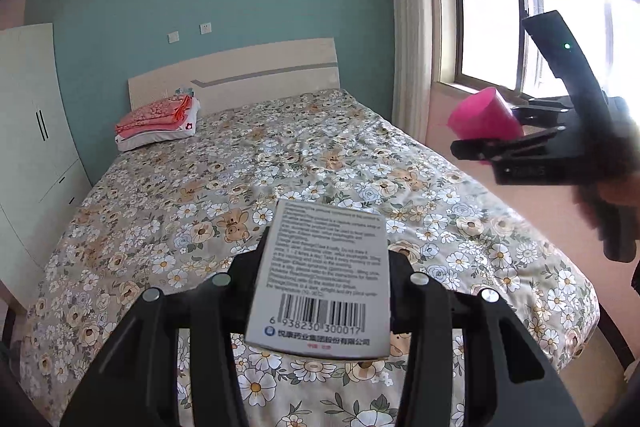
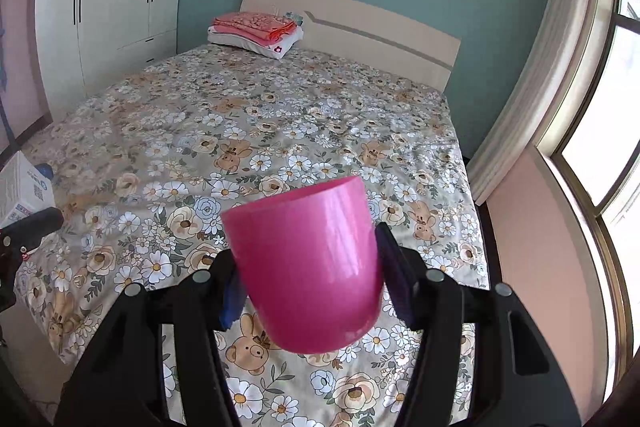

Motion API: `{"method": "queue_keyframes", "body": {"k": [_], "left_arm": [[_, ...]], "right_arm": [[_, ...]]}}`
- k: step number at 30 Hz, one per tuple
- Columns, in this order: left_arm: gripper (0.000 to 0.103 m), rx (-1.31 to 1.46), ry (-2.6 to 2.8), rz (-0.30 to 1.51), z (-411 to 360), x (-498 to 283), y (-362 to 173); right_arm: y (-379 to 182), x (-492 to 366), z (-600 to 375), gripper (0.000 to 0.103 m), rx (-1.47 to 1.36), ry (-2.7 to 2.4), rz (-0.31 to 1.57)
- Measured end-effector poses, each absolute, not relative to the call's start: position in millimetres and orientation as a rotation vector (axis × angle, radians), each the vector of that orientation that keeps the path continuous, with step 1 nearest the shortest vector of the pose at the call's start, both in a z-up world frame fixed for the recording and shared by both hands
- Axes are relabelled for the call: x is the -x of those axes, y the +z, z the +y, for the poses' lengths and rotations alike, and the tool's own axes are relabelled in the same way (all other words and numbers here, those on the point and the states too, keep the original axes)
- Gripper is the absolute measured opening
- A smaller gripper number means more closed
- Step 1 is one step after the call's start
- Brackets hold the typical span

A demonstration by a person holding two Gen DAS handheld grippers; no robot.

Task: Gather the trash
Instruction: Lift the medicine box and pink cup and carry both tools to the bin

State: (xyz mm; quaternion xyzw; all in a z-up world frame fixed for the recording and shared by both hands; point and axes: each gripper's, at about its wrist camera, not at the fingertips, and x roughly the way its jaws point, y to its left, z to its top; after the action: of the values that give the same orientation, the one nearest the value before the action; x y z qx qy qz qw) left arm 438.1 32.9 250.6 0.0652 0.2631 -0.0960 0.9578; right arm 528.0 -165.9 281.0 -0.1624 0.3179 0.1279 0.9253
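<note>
We hold two pieces of trash above the bed [image 1: 168, 195]. At lower centre of the left wrist view, our left hand-held gripper [image 1: 322, 283] is clamped on a grey box [image 1: 320, 279], barcode face up. At centre of the right wrist view, our right hand-held gripper [image 2: 308, 279] is clamped on a pink cup [image 2: 308, 263], its mouth tilted toward the bed. A folded pink blanket [image 2: 256, 23] lies on a pillow [image 2: 260, 43] by the headboard [image 2: 360, 27].
</note>
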Motion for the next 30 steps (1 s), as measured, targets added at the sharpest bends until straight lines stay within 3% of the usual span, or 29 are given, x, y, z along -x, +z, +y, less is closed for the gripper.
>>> {"method": "queue_keyframes", "body": {"k": [15, 23, 30], "left_arm": [[0.047, -0.116, -0.122, 0.445, 47.6, -279.0, 308.8], [0.047, -0.08, -0.111, 0.493, 67.1, -228.0, 283.4], [0.047, -0.053, -0.105, 0.581, 91.6, -192.5, 229.8]], "right_arm": [[350.7, -305.4, -158.3, 0.059, 0.368, 0.385, 0.483], [328.9, -218.7, -155.3, 0.059, 0.39, 0.457, 0.477], [270.9, -185.7, -151.1, 0.059, 0.42, 0.503, 0.537]]}}
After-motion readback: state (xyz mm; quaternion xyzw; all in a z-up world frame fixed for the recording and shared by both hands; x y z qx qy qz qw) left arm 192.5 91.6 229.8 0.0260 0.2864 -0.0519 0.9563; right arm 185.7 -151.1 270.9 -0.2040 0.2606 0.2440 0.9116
